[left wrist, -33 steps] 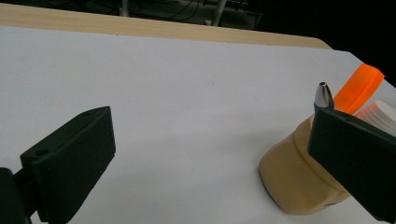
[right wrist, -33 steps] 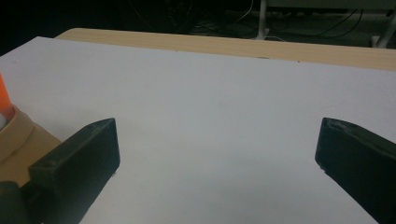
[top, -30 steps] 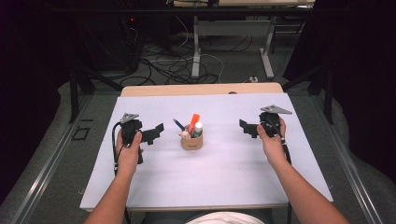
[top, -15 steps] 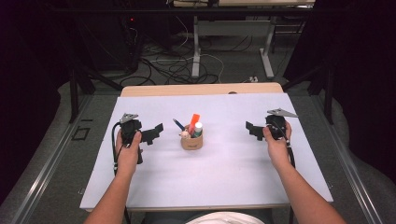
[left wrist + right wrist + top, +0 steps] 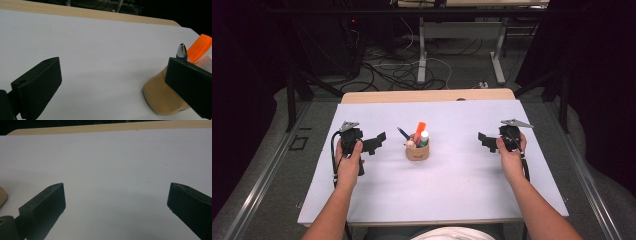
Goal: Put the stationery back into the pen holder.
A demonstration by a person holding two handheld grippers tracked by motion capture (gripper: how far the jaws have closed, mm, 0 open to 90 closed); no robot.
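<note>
Jaws stand wide and empty on both grippers. Left gripper (image 5: 374, 144) hovers just beside the tan cup (image 5: 417, 151), which sits near the middle of the worktop (image 5: 452, 195); right gripper (image 5: 486, 141) is well apart toward the right edge. One cup holds four things: blue pen (image 5: 403, 133), orange marker (image 5: 419, 129), white tube (image 5: 424, 138), and a pale-tipped piece. A low sideways reach could probably tip the light cup.

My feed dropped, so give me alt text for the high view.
A tan cup of pens stands mid-table on a white sheet. The left gripper and right gripper, both open and empty, are held on either side of it, pointing inward.
</note>
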